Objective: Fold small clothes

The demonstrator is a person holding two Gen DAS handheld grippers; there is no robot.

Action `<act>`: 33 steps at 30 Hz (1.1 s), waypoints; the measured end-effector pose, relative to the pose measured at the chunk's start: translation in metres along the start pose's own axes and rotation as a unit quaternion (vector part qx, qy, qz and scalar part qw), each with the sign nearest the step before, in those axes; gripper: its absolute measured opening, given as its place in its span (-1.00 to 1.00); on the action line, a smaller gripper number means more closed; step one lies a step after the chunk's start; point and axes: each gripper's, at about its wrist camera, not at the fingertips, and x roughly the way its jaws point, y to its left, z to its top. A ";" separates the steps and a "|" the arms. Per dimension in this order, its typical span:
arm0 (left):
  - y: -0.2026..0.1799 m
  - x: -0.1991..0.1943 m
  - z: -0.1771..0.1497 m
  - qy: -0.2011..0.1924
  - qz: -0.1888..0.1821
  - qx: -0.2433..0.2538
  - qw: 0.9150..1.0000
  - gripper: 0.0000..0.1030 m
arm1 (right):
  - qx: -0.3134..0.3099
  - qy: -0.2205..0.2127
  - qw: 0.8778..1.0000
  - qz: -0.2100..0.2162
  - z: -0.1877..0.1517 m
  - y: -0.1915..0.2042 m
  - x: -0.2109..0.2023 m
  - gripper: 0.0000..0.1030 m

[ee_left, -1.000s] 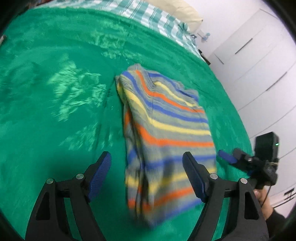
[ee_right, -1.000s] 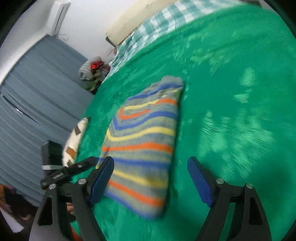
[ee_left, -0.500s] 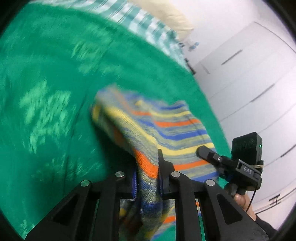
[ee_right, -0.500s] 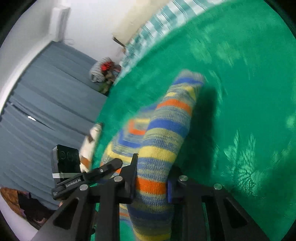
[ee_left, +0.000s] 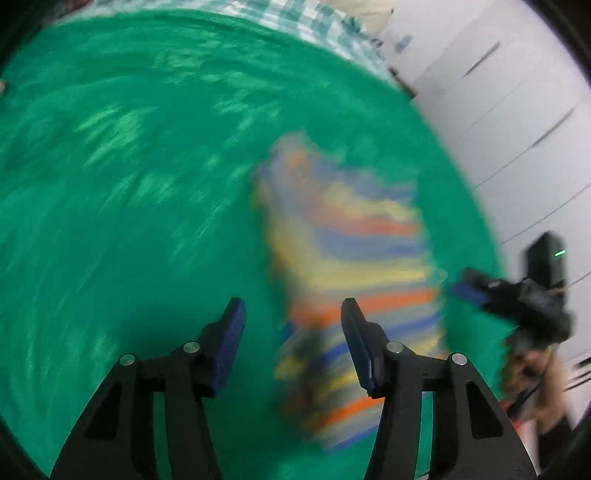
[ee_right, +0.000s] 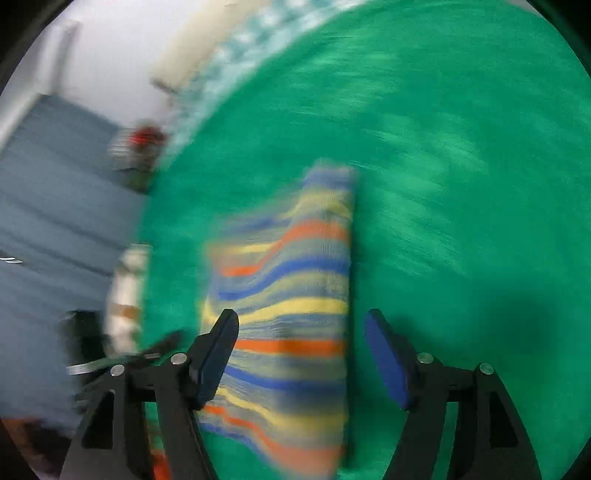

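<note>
My left fingers (ee_left: 291,332) and right fingers (ee_right: 301,345) are opening, empty; I lift clear without dragging the striped garment (ee_right: 295,295) off its fold.

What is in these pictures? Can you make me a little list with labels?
surface: green blanket, with a checked cloth past its far edge
clothing: striped jumper, folded, lying on the blanket
left hand-held gripper: jaws opening, nothing pinched, jumper beside and below it
right hand-held gripper: jaws opening, above the jumper's near end, pads not pressing it
background: white cupboards, grey curtain
picture quality: blurred
</note>
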 end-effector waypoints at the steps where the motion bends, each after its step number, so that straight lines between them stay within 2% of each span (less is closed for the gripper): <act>1: -0.001 -0.008 -0.012 -0.008 0.018 0.011 1.000 0.16 | -0.007 -0.005 1.000 -0.028 -0.021 -0.016 -0.012 0.38; 2: -0.005 -0.023 -0.032 -0.023 0.047 0.031 0.998 0.26 | -0.011 -0.008 0.999 -0.045 -0.032 -0.022 -0.019 0.38; 4: -0.014 -0.045 -0.055 -0.042 0.090 0.053 0.994 0.76 | -0.026 -0.012 0.996 -0.086 -0.056 -0.028 -0.038 0.46; 5: -0.025 -0.060 -0.070 -0.059 0.132 0.071 0.987 0.85 | -0.041 -0.013 0.993 -0.109 -0.071 -0.024 -0.049 0.52; 6: -0.031 -0.065 -0.077 -0.069 0.156 0.081 0.982 0.92 | -0.056 -0.015 0.990 -0.126 -0.082 -0.021 -0.059 0.65; 8: -0.056 -0.086 -0.095 -0.098 0.226 0.111 0.963 0.92 | -0.103 -0.021 0.982 -0.156 -0.112 -0.002 -0.079 0.76; 10: -0.070 -0.098 -0.104 -0.114 0.256 0.113 0.953 0.95 | -0.127 -0.029 0.978 -0.162 -0.125 0.013 -0.093 0.80; 11: -0.080 -0.110 -0.112 -0.127 0.282 0.105 0.945 0.96 | -0.138 -0.033 0.977 -0.161 -0.133 0.023 -0.102 0.82; 13: -0.089 -0.117 -0.117 -0.142 0.301 0.097 0.938 0.96 | -0.154 -0.042 0.974 -0.159 -0.148 0.041 -0.115 0.87; 15: -0.092 -0.127 -0.123 -0.119 0.292 0.069 0.947 0.96 | -0.166 -0.051 0.971 -0.162 -0.163 0.063 -0.127 0.87; 16: -0.093 -0.131 -0.123 -0.086 0.272 0.052 0.957 0.95 | -0.170 -0.054 0.970 -0.166 -0.170 0.070 -0.130 0.88; 17: -0.093 -0.132 -0.125 -0.066 0.256 0.040 0.964 0.95 | -0.178 -0.057 0.967 -0.171 -0.181 0.076 -0.137 0.88; 19: -0.096 -0.138 -0.131 -0.055 0.242 0.026 0.968 0.95 | -0.190 -0.061 0.962 -0.186 -0.191 0.087 -0.144 0.90; 21: -0.102 -0.145 -0.140 -0.051 0.243 0.030 0.968 0.95 | -0.203 -0.060 0.958 -0.196 -0.196 0.095 -0.146 0.90; 26: -0.121 -0.149 -0.149 -0.059 0.267 0.056 0.960 0.95 | -0.222 -0.064 0.950 -0.211 -0.209 0.109 -0.154 0.90; 33: -0.129 -0.158 -0.155 -0.056 0.255 0.056 0.964 0.96 | -0.236 -0.063 0.945 -0.216 -0.215 0.124 -0.160 0.90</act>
